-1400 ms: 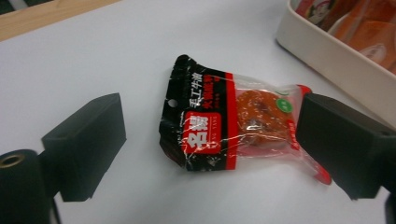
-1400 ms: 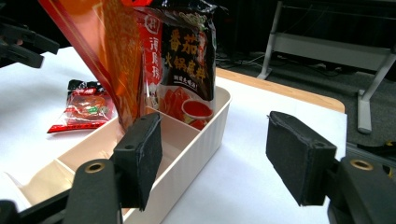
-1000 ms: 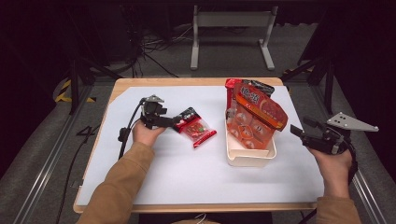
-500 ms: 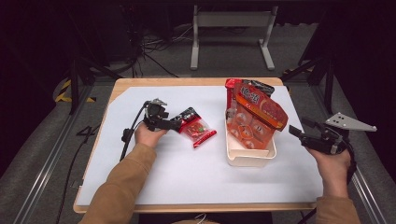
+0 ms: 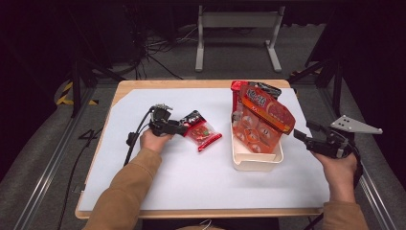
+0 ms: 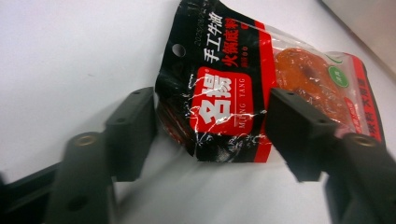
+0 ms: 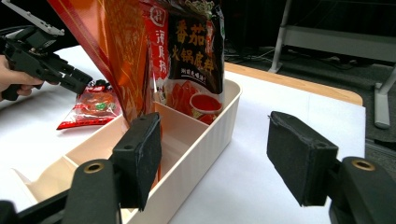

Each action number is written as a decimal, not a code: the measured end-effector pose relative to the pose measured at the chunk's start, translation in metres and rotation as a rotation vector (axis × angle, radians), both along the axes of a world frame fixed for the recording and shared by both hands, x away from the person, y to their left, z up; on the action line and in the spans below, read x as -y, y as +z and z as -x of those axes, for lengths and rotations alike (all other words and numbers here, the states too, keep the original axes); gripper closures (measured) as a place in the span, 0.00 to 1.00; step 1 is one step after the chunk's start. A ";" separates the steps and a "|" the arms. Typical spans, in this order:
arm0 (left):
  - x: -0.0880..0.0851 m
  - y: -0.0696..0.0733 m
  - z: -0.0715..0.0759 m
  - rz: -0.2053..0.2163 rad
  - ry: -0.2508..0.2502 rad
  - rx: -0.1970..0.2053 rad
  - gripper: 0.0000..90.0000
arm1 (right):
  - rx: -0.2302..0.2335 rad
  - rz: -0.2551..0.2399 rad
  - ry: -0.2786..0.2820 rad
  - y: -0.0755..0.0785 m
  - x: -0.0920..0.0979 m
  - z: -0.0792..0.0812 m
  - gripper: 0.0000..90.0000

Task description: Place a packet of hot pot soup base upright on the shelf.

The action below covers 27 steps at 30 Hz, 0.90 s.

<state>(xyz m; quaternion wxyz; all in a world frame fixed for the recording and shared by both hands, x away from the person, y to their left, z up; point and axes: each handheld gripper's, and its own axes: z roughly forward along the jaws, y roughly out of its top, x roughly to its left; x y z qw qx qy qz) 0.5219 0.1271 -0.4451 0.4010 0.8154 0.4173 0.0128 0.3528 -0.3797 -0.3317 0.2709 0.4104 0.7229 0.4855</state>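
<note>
Red-black sauce packet [image 6: 219, 100] now straddled by left hand-held gripper [image 6: 212, 128]; jaws just narrowed, not yet pinched; grasp judged imminent.

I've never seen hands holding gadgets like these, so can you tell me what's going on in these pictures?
A person sits at a table holding a squeeze-tool called a gripper in each hand. One picture looks down from above. The other two come from small cameras riding on each gripper, looking along its black jaws. The left gripper has its jaws either side of a small red and black snack packet lying on the white surface; they have just been closing, but a gap shows beside the packet. The right gripper waits open, holding nothing, beside a cream tray with bigger red sauce packets standing in it.
</note>
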 end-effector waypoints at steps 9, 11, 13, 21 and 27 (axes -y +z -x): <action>-0.001 -0.002 0.000 0.008 0.011 0.007 0.71 | 0.000 -0.009 0.008 0.000 0.000 0.000 0.39; -0.002 -0.003 -0.001 0.016 0.016 0.001 0.74 | -0.002 -0.011 0.012 -0.001 0.000 0.000 0.39; -0.002 -0.003 -0.002 0.022 0.023 0.004 0.78 | 0.001 -0.012 0.020 -0.001 0.000 0.000 0.39; -0.002 -0.003 -0.002 -0.005 0.058 0.039 0.94 | 0.008 -0.014 0.031 -0.001 0.000 0.000 0.39; -0.003 -0.004 -0.003 -0.011 0.055 0.043 1.00 | 0.008 -0.013 0.034 -0.001 0.000 0.000 0.39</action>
